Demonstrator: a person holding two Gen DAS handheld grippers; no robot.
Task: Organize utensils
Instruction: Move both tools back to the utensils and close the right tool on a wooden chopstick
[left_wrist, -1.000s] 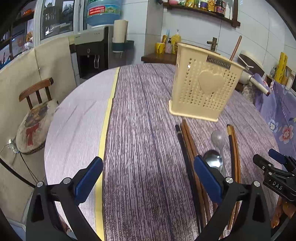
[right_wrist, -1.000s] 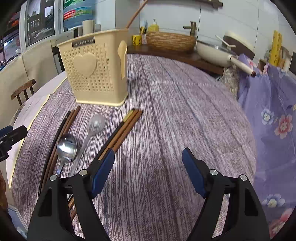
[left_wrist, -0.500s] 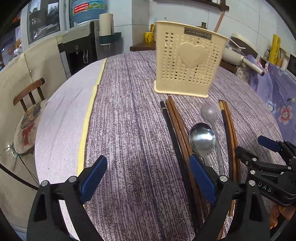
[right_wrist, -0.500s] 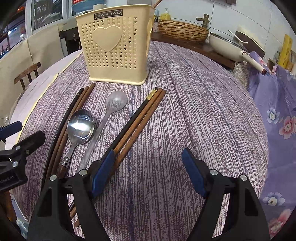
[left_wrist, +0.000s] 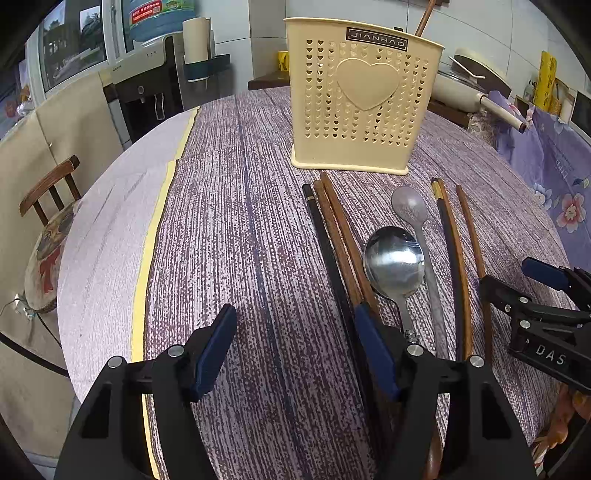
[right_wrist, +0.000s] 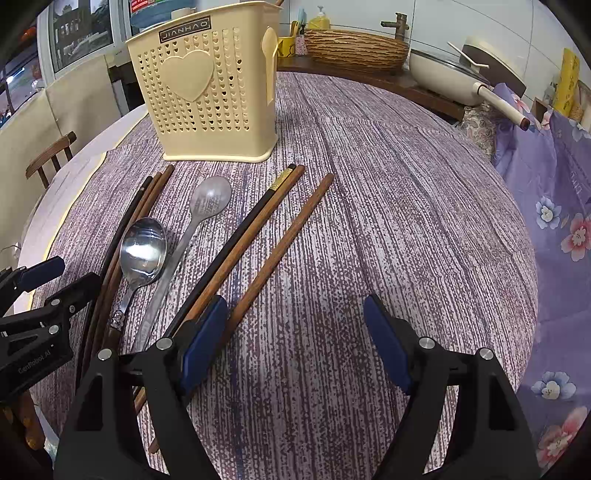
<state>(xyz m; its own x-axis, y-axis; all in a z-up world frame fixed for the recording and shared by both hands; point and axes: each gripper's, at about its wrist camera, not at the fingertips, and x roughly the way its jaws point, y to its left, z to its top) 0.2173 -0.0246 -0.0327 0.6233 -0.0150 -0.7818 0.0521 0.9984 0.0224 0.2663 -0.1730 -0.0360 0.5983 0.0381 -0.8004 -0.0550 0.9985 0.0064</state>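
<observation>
While nothing is gripped yet: both tools hang over the near edge of the worktop (right_wrist: 406, 206), every utensil lying flat on it.
Left tool (left_wrist: 295, 347): spread wide, empty; its right finger sits over the dark chopstick (left_wrist: 325, 243) and two brown chopsticks (left_wrist: 343, 236) at 1 o'clock.
Right tool (right_wrist: 295, 343): spread wide, empty; its left finger overlaps the black-and-brown pair (right_wrist: 255, 229), with a lone brown chopstick (right_wrist: 284, 240) just beside it.
Spoons: steel spoon (left_wrist: 393, 260) and grey plastic spoon (left_wrist: 410, 206) lie between the chopstick groups, at 12 to 1 o'clock from the left tool.
Holder: cream perforated utensil holder (left_wrist: 364, 99) stands upright at 12 o'clock, beyond the utensil tips.
Risk, bundling: sticks touch each other, so a pinch may catch two or knock a neighbour aside.
Risk, slip: thin round sticks could roll or pivot out of a flat grip.
Risk, collision: the tools are close together and may foul each other.
</observation>
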